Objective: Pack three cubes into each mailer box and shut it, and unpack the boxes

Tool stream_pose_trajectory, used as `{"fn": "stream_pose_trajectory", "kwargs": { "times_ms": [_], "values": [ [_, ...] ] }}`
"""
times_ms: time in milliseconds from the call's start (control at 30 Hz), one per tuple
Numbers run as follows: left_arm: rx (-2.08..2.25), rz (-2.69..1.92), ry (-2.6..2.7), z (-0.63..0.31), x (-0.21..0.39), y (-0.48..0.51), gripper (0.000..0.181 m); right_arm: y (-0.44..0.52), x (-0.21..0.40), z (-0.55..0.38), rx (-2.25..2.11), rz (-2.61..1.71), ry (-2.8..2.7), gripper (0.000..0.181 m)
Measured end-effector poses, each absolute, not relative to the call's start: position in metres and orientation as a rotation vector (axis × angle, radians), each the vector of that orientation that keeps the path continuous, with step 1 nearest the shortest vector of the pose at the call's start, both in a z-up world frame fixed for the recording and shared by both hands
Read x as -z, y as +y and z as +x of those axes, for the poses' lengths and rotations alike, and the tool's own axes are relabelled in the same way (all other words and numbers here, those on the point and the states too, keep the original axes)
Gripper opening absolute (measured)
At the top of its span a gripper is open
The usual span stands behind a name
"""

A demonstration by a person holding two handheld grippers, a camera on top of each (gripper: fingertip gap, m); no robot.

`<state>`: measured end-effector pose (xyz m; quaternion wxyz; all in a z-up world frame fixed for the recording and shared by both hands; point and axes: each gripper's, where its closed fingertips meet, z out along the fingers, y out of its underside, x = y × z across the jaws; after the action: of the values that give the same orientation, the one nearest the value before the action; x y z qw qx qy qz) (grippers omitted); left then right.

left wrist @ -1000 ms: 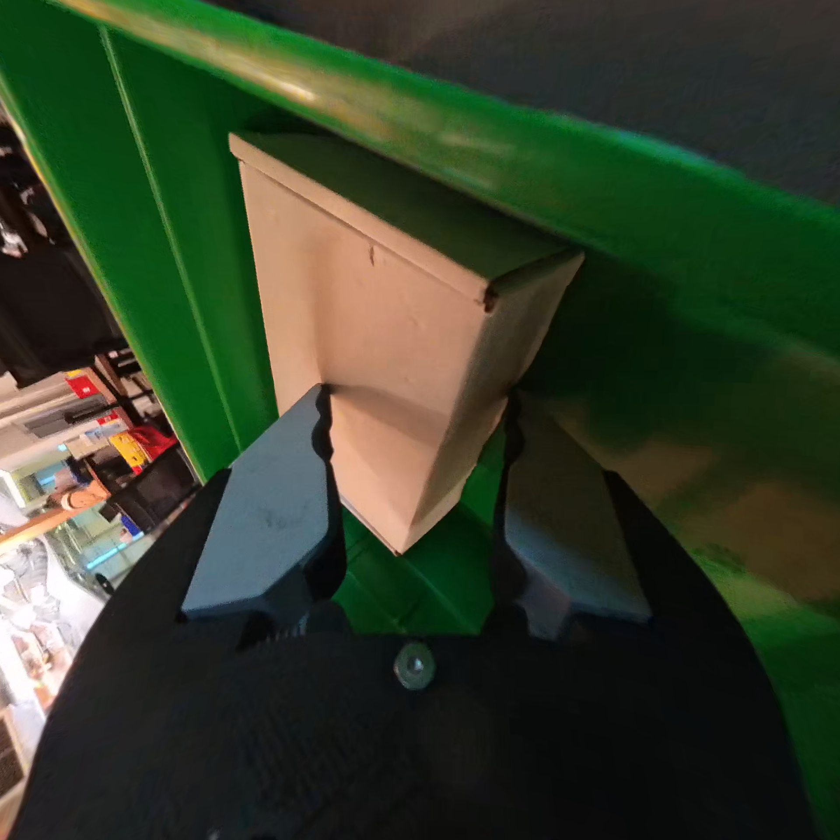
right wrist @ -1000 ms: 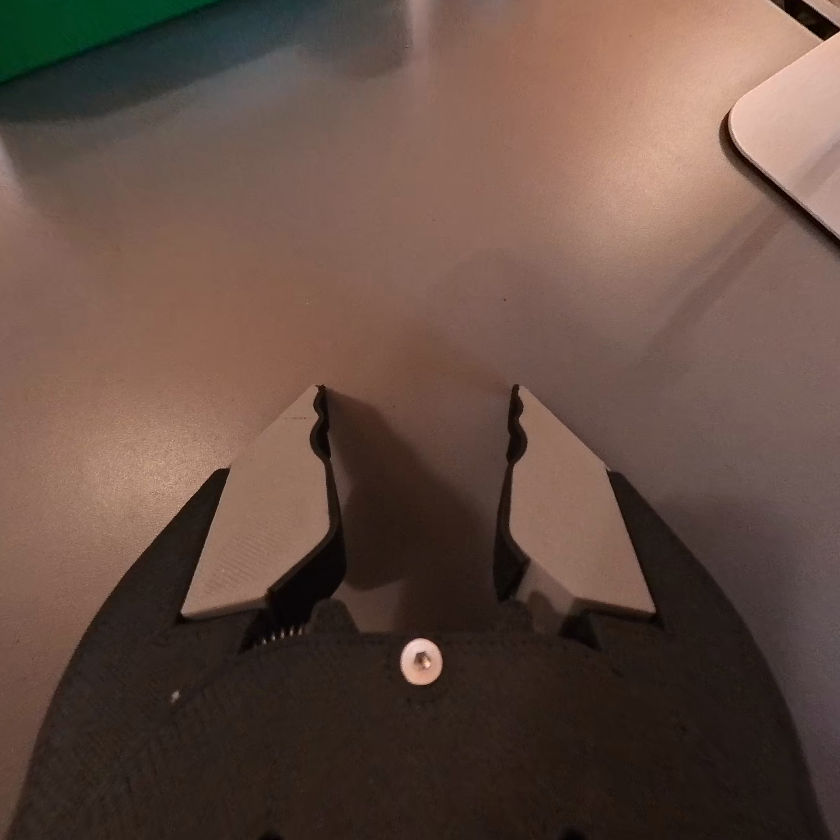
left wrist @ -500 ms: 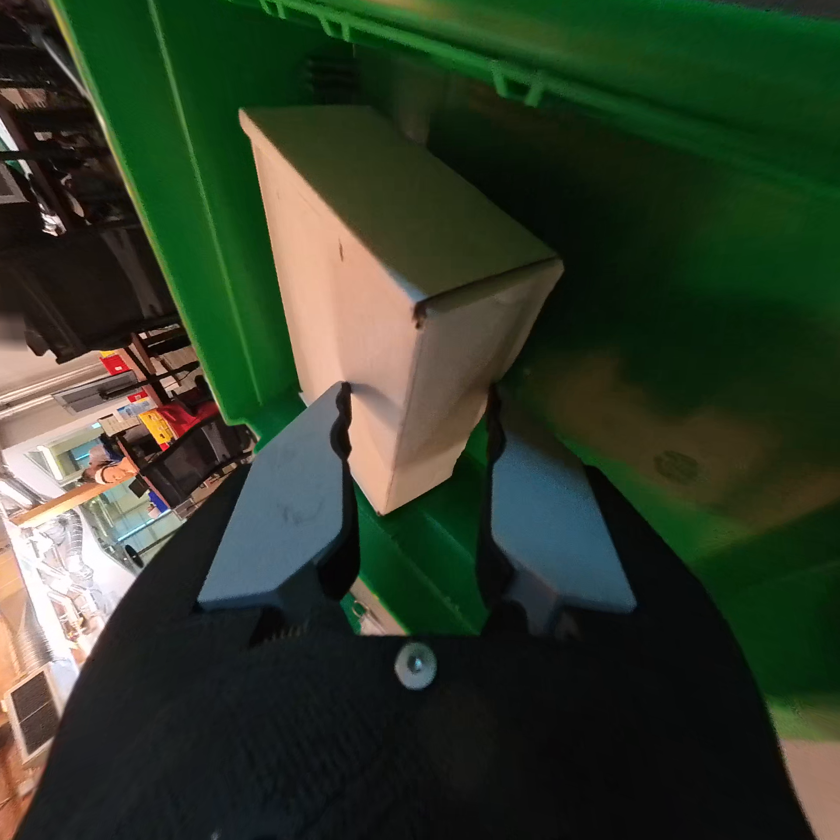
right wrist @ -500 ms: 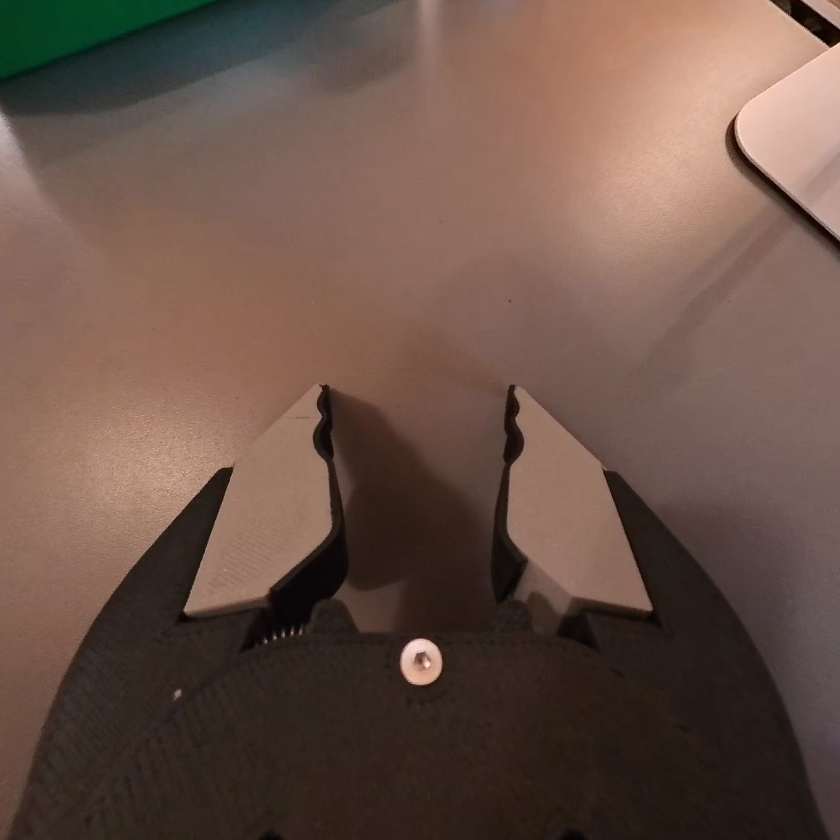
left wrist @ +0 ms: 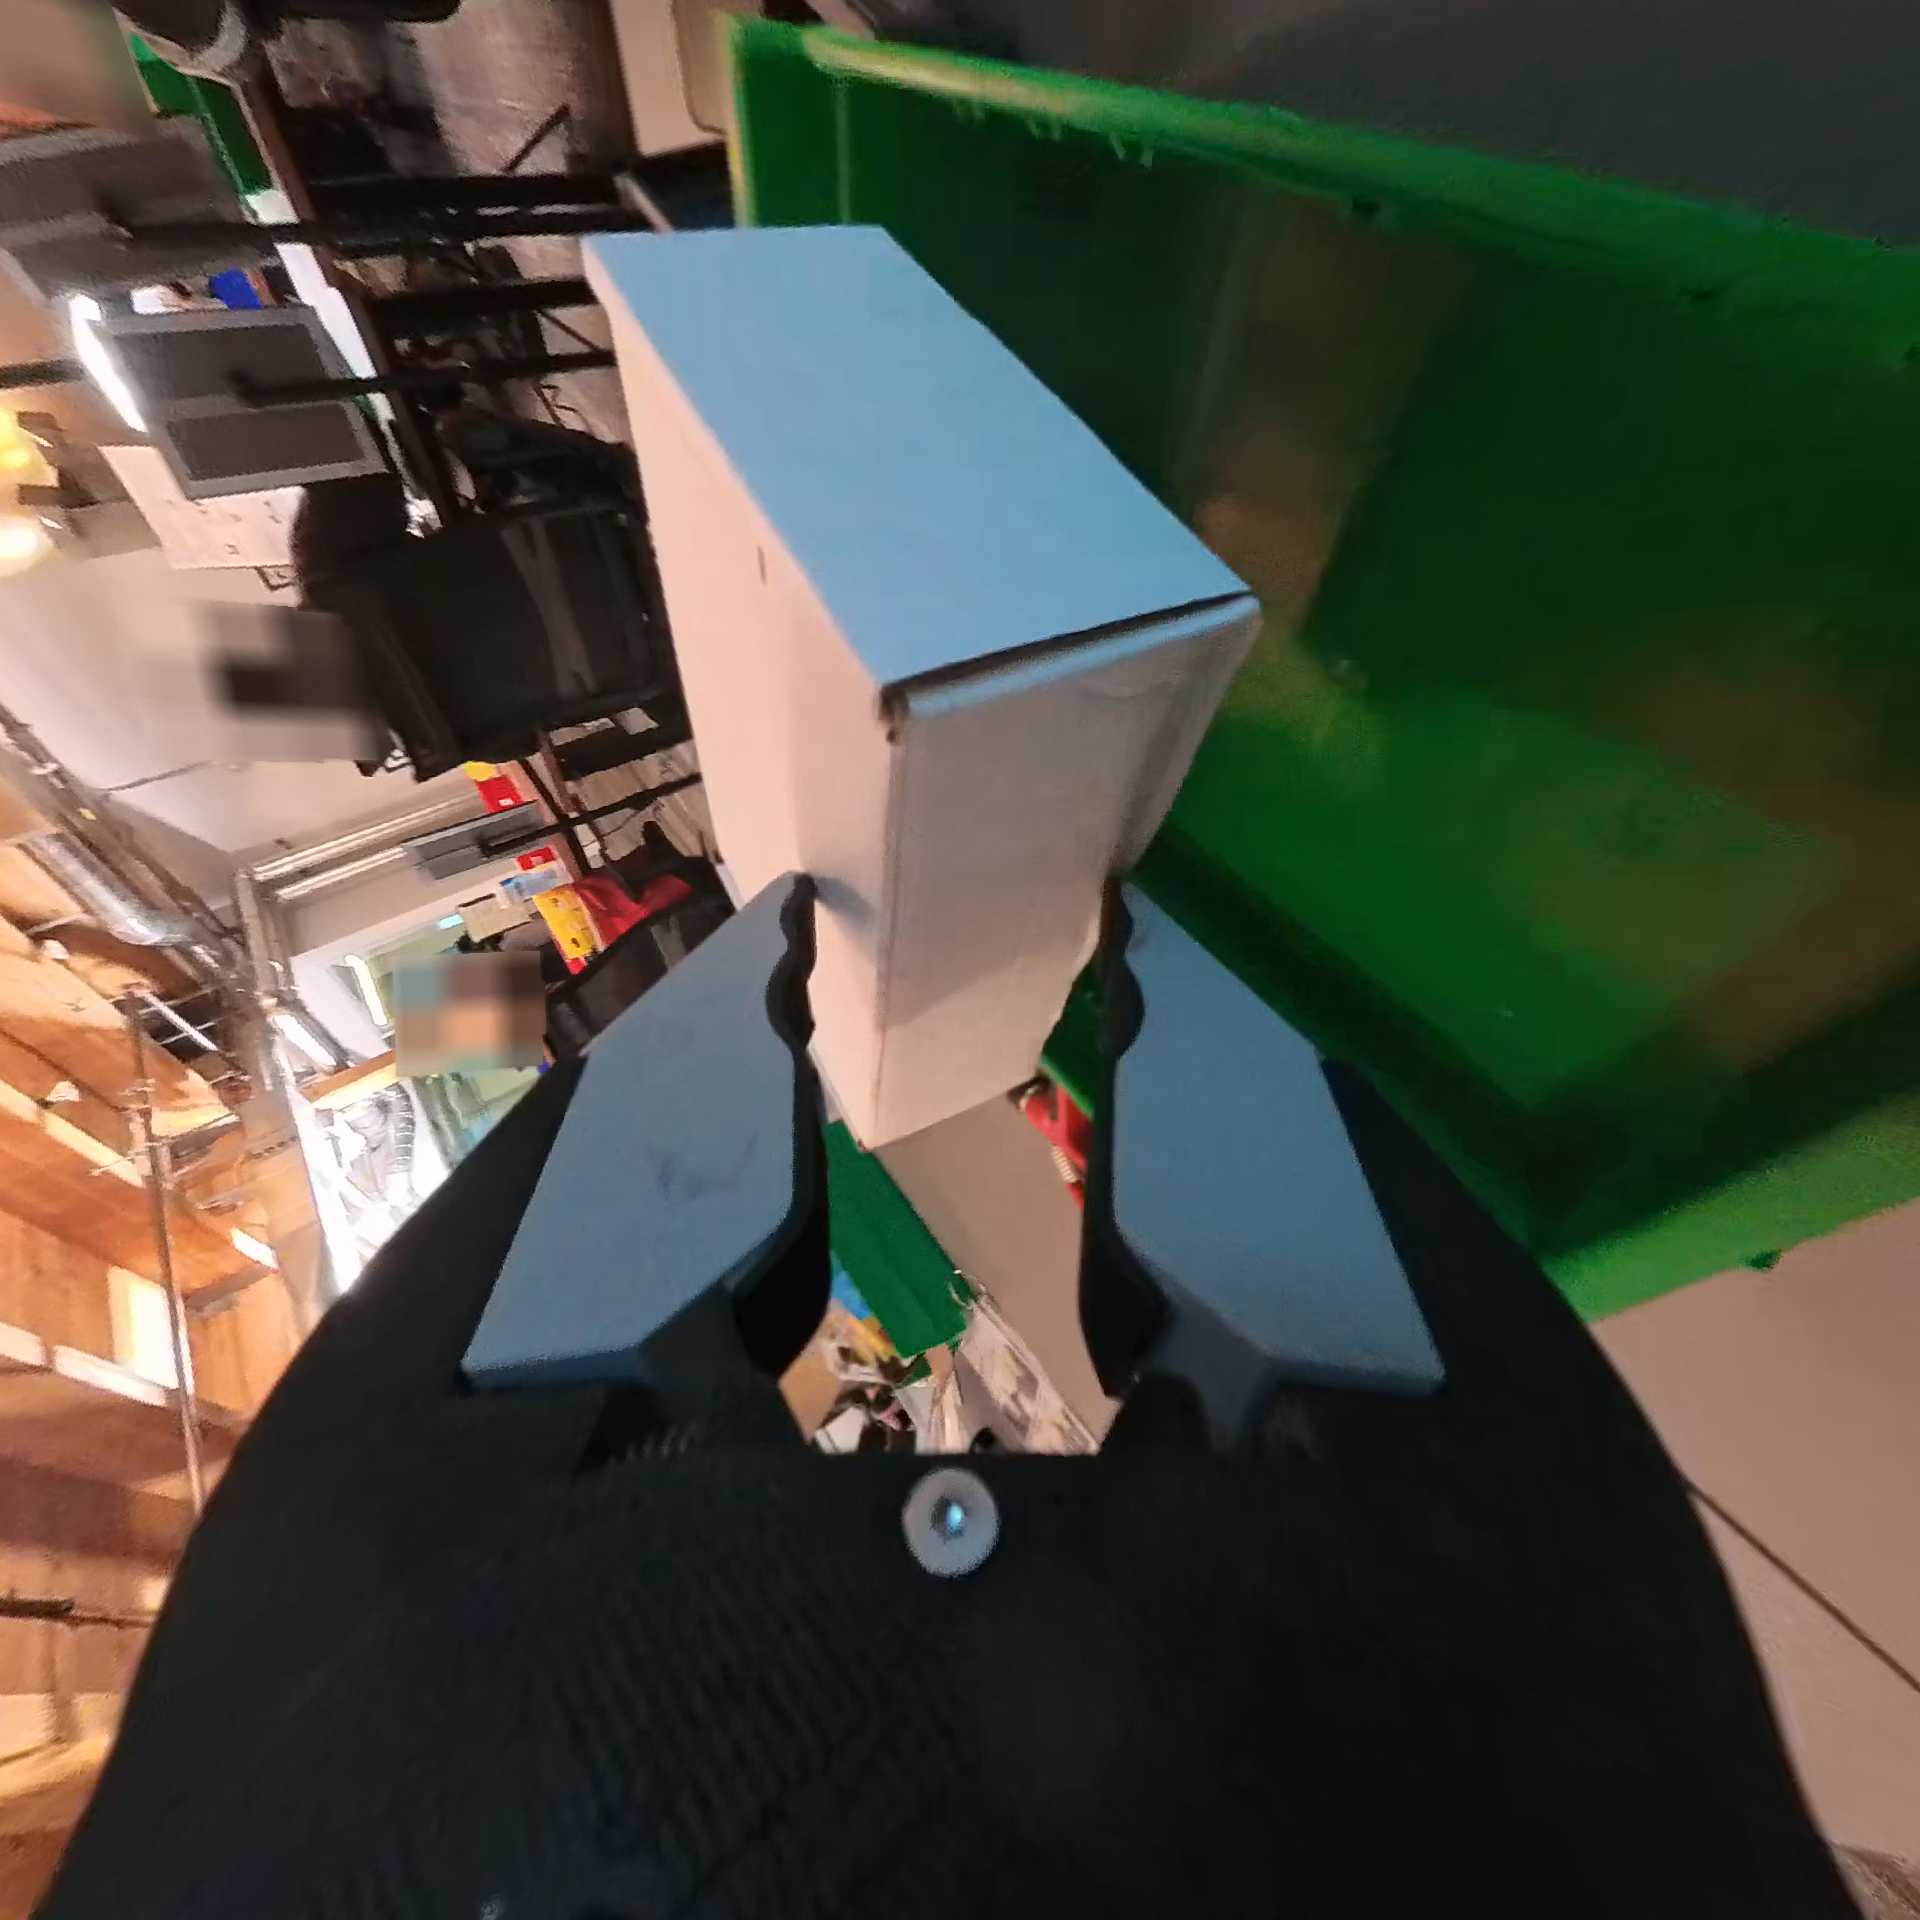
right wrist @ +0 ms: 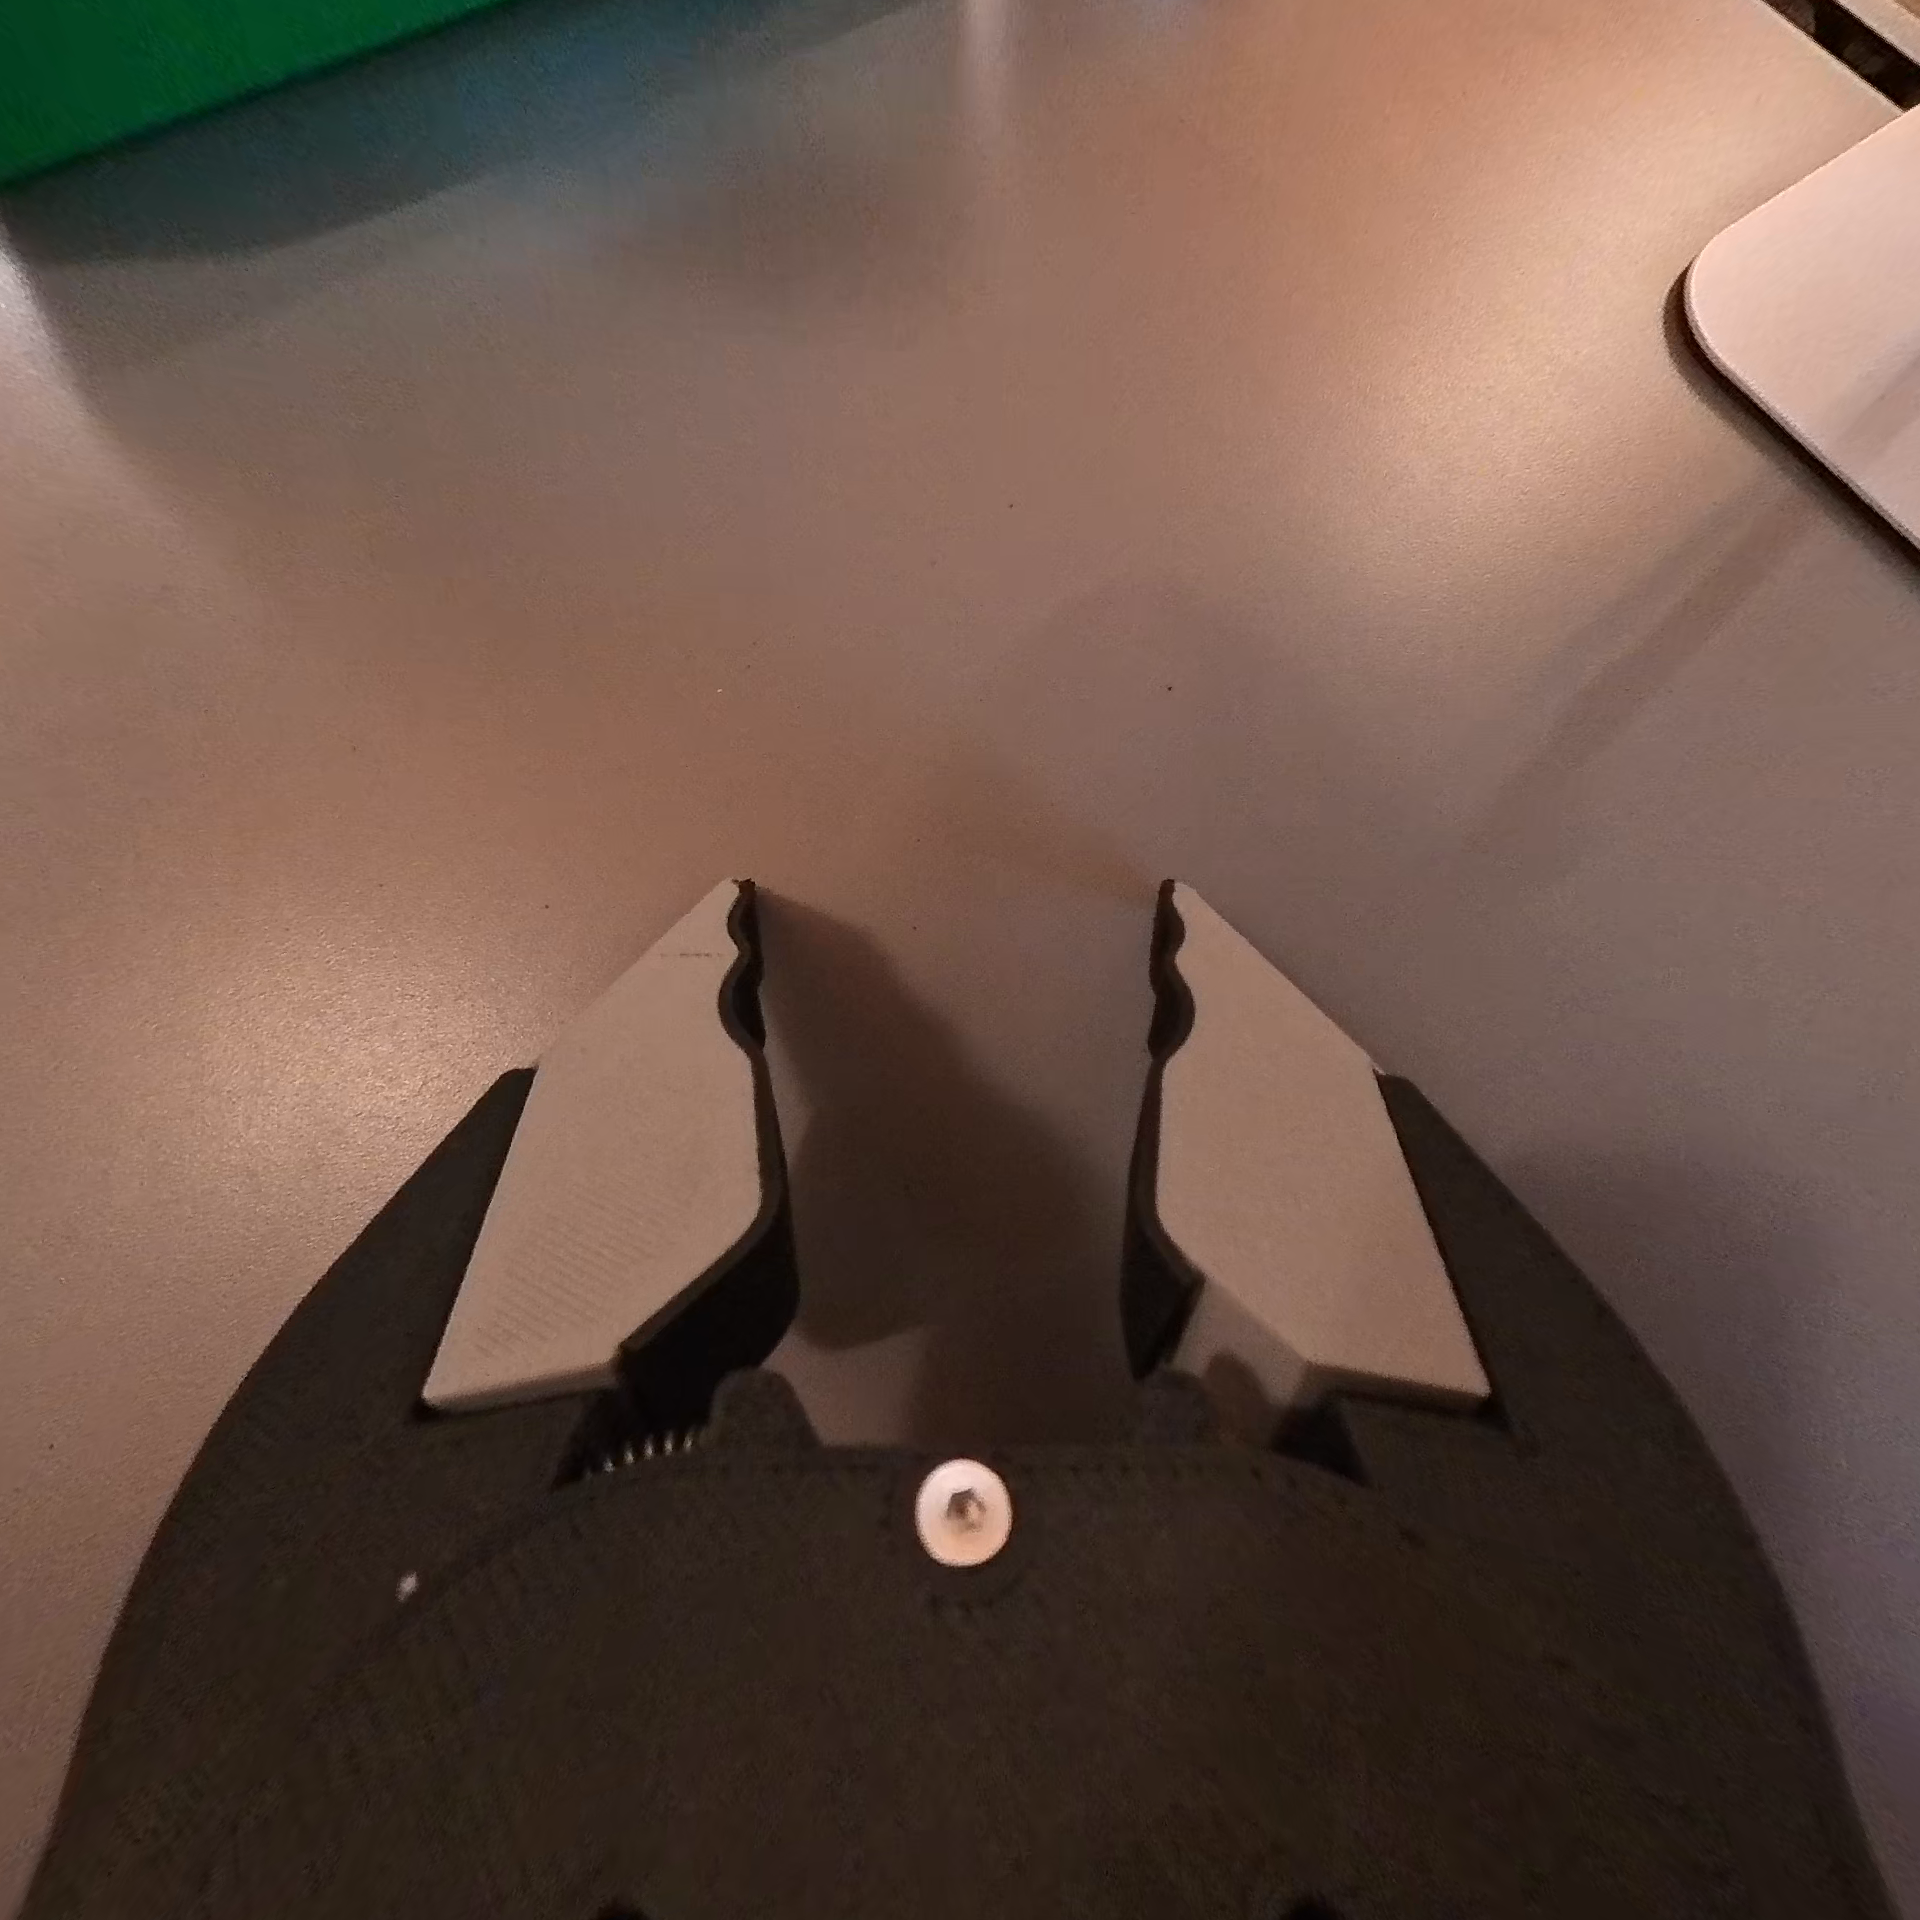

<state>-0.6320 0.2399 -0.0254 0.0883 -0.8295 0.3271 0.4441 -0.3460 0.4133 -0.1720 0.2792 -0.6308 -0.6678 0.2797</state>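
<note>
Left gripper (left wrist: 954,904) — black body, two grey fingers (left wrist: 665,1143) — clamped across the near end of a closed white cardboard mailer box (left wrist: 914,582), one finger on each narrow side, near corner of the box projecting back between the fingers. Box carried clear of the surface, long axis pointing away from the camera. Compared with one second ago: same grip on the same end, but box then deep inside the green plastic crate (left wrist: 1507,644) with green walls filling the view; half a second ago, rim and ribbed wall of the crate visible around it. Now raised out, crate open interior to the right of and behind the box, crate edge below it. Beyond the left side of the box, blurred workshop background with dark shelving (left wrist: 447,239) and mosaic patches. Grey table surface (left wrist: 1787,1455) visible at lower right, absent from both earlier left views.

Right gripper (right wrist: 956,888) — same build, grey fingers (right wrist: 623,1174) spread wide with nothing between them, held just above the grey table (right wrist: 935,468). Far left corner: strip of the green crate (right wrist: 156,73). Far right: rounded corner of a flat pale board (right wrist: 1829,312) lying on the table. Right view practically unchanged across all three moments — no cubes in sight in either view.
</note>
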Motion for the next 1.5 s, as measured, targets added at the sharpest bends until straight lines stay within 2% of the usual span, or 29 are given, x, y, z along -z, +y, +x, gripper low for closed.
{"fn": "stream_pose_trajectory", "kwargs": {
  "times_ms": [33, 67, 100, 133, 367, 500, 533, 633, 733, 800, 900, 1367, 1500],
  "values": [
    [-1.331, -2.456, 0.982, -0.627, 0.017, 0.241, 0.053, 0.413, 0.172, -0.346, -0.75, -1.691, -1.792, 0.073],
    [-1.338, -2.442, 1.001, -0.62, 0.01, 0.242, 0.045, 0.413, 0.172, -0.346, -0.751, -1.69, -1.792, 0.073],
    [-1.354, -2.416, 1.029, -0.612, 0.002, 0.243, 0.016, 0.413, 0.172, -0.346, -0.751, -1.69, -1.793, 0.073],
    [-1.375, -2.368, 1.058, -0.604, -0.008, 0.247, 0.0, 0.413, 0.172, -0.346, -0.75, -1.69, -1.793, 0.073],
    [-1.177, -2.489, 1.127, -0.555, 0.0, 0.257, 0.0, 0.413, 0.172, -0.344, -0.75, -1.694, -1.789, 0.073],
    [-0.991, -2.601, 0.928, -0.559, 0.017, 0.256, 0.0, 0.413, 0.172, -0.342, -0.75, -1.696, -1.787, 0.073],
    [-0.942, -2.6, 0.827, -0.563, 0.019, 0.259, 0.009, 0.413, 0.172, -0.342, -0.75, -1.696, -1.787, 0.073],
    [-0.74, -2.544, 0.374, -0.581, 0.029, 0.27, 0.074, 0.413, 0.172, -0.342, -0.75, -1.695, -1.787, 0.073],
    [-0.55, -2.491, 0.048, -0.595, 0.049, 0.277, 0.094, 0.413, 0.172, -0.342, -0.751, -1.694, -1.789, 0.073],
    [-0.477, -2.425, -0.05, -0.598, 0.06, 0.288, 0.093, 0.412, 0.172, -0.342, -0.752, -1.693, -1.79, 0.073],
    [-0.481, -2.392, -0.124, -0.601, 0.073, 0.303, 0.068, 0.412, 0.171, -0.342, -0.752, -1.693, -1.79, 0.073],
    [-0.789, -2.437, 0.109, -0.625, 0.108, 0.306, 0.088, 0.412, 0.171, -0.343, -0.754, -1.689, -1.795, 0.072],
    [-0.96, -2.385, 0.156, -0.638, 0.108, 0.305, 0.074, 0.412, 0.171, -0.343, -0.755, -1.689, -1.795, 0.072]
  ]
}}
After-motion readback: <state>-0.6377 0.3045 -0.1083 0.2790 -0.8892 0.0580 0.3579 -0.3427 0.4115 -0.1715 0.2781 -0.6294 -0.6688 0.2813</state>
